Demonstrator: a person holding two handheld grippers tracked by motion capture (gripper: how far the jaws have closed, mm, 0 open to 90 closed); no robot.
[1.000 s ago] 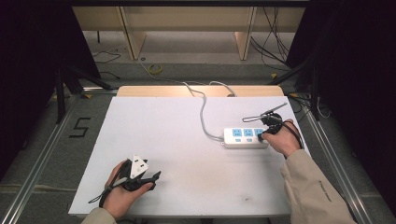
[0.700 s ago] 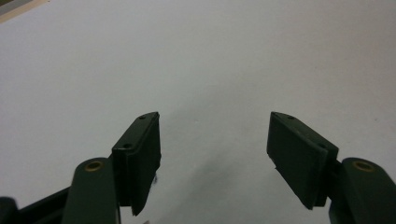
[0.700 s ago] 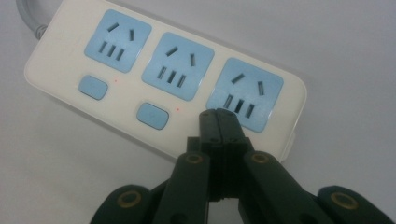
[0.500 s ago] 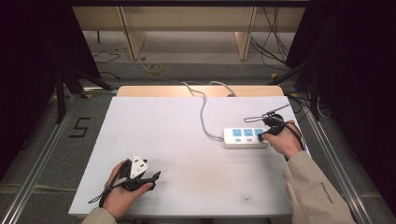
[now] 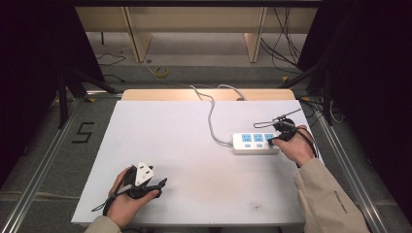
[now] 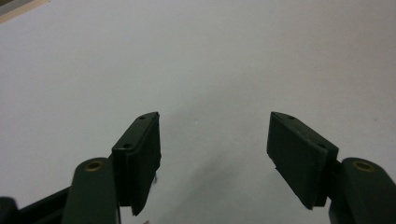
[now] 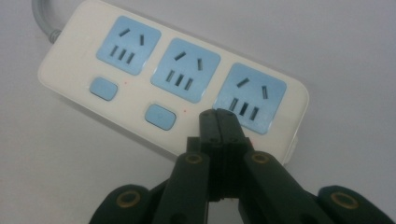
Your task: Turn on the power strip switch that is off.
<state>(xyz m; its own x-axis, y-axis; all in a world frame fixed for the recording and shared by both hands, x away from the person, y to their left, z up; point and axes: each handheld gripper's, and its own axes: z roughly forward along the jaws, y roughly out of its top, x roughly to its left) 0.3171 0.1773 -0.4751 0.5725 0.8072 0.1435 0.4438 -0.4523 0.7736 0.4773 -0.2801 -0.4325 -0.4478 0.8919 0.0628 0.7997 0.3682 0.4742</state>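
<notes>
Nothing moved, closed right gripper [image 7: 218, 116] hiding power strip [image 7: 140, 84] third switch

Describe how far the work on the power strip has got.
Done: nothing that shows. In hand: the right tool, jaws shut, has its tip over the power strip where the third switch would sit. Two blue switches are uncovered. The left tool rests open on the white table.
</notes>
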